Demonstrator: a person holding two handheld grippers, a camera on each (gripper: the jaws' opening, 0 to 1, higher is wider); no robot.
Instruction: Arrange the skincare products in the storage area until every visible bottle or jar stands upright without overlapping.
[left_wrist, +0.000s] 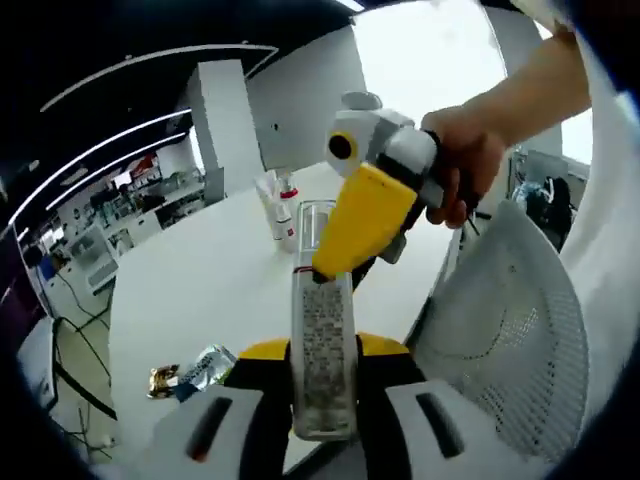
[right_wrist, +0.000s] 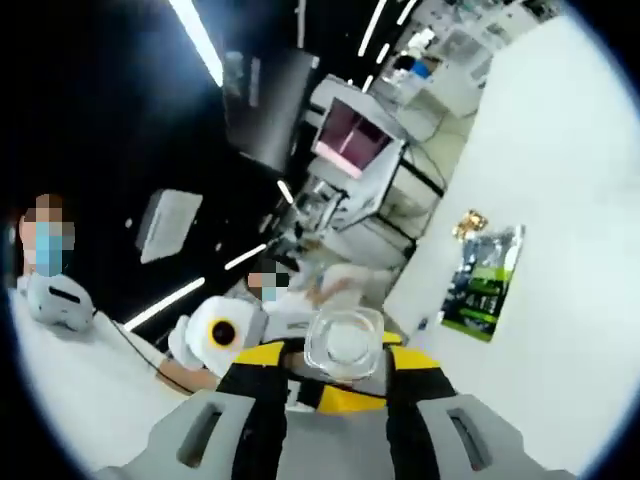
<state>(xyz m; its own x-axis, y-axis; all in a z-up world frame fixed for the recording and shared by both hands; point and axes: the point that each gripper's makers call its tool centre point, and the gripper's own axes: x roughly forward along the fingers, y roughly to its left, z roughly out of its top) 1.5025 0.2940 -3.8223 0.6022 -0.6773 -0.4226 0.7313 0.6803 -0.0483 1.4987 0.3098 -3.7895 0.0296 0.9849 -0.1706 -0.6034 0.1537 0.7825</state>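
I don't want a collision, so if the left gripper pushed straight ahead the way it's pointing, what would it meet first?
Probably the right gripper: it sits at the far end of the clear bottle that the left gripper holds. Beyond it stand more bottles, though depth is unclear.

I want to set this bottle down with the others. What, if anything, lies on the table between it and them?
Nothing visible does. The clear bottle is clamped by both the left gripper and the right gripper. Beyond it, the white table looks bare up to the standing bottles. A foil packet lies off to the side.
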